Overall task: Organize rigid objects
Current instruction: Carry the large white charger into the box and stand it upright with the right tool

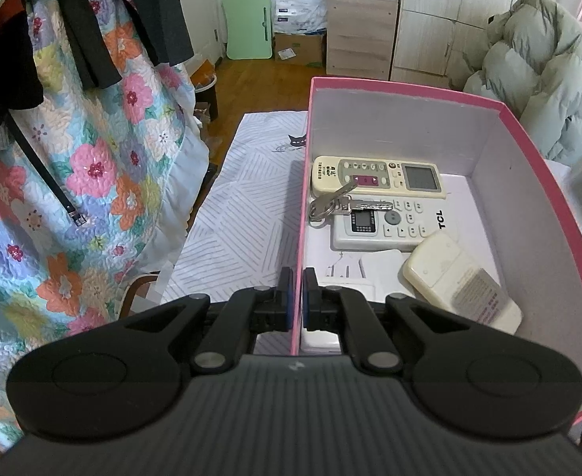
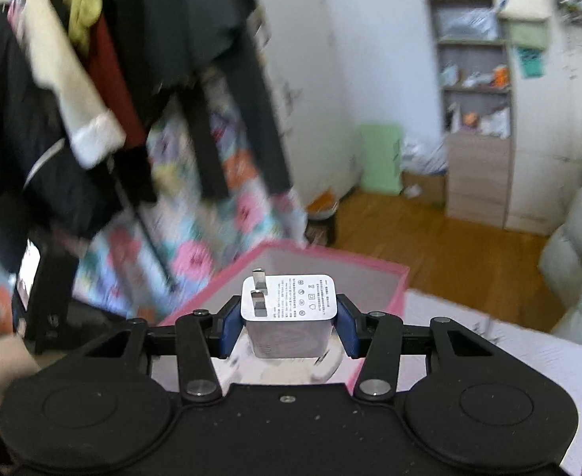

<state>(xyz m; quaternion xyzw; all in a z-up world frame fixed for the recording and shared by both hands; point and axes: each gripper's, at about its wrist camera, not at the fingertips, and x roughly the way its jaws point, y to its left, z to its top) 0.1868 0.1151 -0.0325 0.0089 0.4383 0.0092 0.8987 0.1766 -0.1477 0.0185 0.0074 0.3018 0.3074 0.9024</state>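
Note:
A pink box point(image 1: 537, 150) with a white inside stands on the table. My left gripper point(image 1: 298, 297) is shut on its left wall, one finger on each side. Inside lie a cream remote point(image 1: 374, 176), a white TCL remote point(image 1: 394, 224), a bunch of keys point(image 1: 338, 204) across both, and a third cream remote point(image 1: 463, 281) leaning at the right. My right gripper point(image 2: 289, 323) is shut on a white plug-in charger point(image 2: 289, 311), prongs pointing up and to the left, held in the air above the pink box point(image 2: 400, 285).
A striped white cloth point(image 1: 243, 218) covers the table left of the box. A floral quilt point(image 1: 92, 150) and dark clothes point(image 1: 92, 20) hang at the left. A grey puffer jacket point(image 1: 544, 67) lies at the right. Wooden drawers point(image 1: 358, 35) stand across the floor.

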